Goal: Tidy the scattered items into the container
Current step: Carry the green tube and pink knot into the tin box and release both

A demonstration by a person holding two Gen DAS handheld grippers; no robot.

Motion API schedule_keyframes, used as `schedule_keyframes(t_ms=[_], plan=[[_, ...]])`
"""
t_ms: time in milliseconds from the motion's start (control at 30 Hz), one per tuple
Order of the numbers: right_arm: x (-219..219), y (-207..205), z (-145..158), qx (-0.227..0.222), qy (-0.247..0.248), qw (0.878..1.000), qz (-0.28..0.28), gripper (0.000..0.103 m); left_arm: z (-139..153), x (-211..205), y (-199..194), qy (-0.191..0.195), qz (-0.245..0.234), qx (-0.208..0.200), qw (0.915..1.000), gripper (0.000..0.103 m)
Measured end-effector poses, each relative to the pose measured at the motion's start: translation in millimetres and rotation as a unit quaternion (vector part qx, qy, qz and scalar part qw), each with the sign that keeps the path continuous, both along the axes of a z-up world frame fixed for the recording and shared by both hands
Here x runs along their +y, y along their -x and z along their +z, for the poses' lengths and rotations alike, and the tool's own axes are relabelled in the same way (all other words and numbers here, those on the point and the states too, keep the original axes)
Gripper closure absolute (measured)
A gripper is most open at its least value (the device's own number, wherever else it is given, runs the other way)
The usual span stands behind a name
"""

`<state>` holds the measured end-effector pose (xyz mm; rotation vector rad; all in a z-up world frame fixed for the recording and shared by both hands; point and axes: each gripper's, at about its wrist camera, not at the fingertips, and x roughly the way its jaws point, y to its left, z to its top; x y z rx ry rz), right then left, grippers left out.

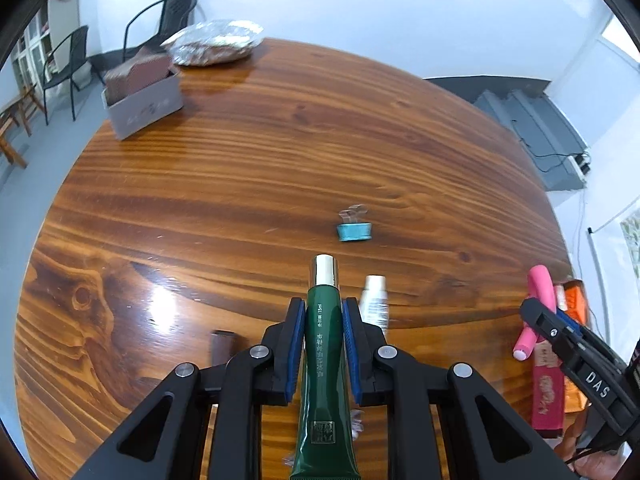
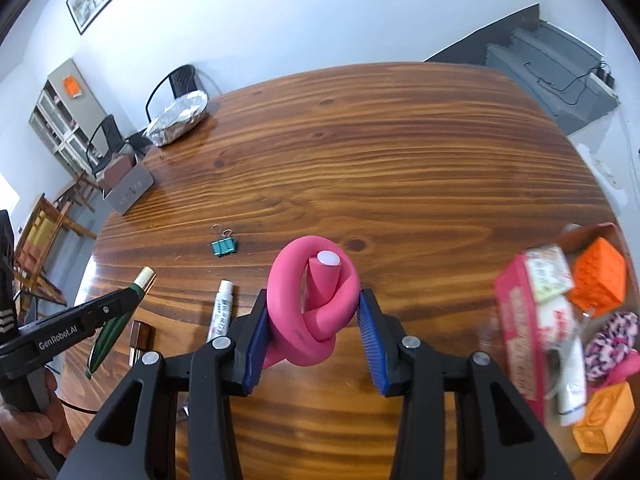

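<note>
Left gripper [image 1: 323, 344] pinches the green tube [image 1: 325, 360]; right gripper [image 2: 314, 328] clamps the pink roller [image 2: 310, 312]. Container [image 2: 592, 236], right of it, partly filled. Clip [image 2: 224, 246], white tube [image 2: 221, 312] ahead-left remain on bench [image 2: 360, 160].

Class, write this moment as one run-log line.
left gripper: shut on green tube | right gripper: shut on pink foam roller | container: partly filled | binder clip: on table

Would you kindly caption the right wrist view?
Right tool grips a knotted pink foam roller above the wooden table.

Green tube [image 1: 324, 360] clamped upright; knotted pink foam roller [image 2: 312, 308] held beside container [image 2: 600, 236].
</note>
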<state>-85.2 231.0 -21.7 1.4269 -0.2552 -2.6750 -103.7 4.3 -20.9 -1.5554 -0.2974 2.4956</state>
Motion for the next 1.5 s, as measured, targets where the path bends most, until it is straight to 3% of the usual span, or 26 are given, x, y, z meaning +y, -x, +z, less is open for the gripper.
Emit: schedule_keyframes(t_ms=[367, 800, 1367, 1433, 1500], plan=[[79.9, -61.1, 29.3, 0.031, -0.001, 0.998, -0.048, 0.057, 33.9, 93.4, -34.3, -0.012, -0.06, 0.025, 0.9978, 0.083], [193.1, -124.2, 41.4, 0.043, -0.006, 0.992, -0.121, 0.057, 56.2, 225.1, -72.4, -0.023, -0.146, 0.043, 0.9881, 0.083], [252.0, -133.9, 47.1, 0.054, -0.012, 0.992, -0.116, 0.057, 54.8, 329.5, -97.4, -0.041, -0.202, 0.034, 0.978, 0.082], [254.5, -131.1, 45.1, 0.048, -0.007, 0.993, -0.111, 0.054, 49.8, 333.9, -96.4, -0.048, -0.203, 0.016, 0.9779, 0.082], [258.0, -128.3, 41.5, 0.04, 0.005, 0.993, -0.11, 0.044, 46.6, 333.7, -95.3, -0.051, -0.197, 0.005, 0.9791, 0.071]])
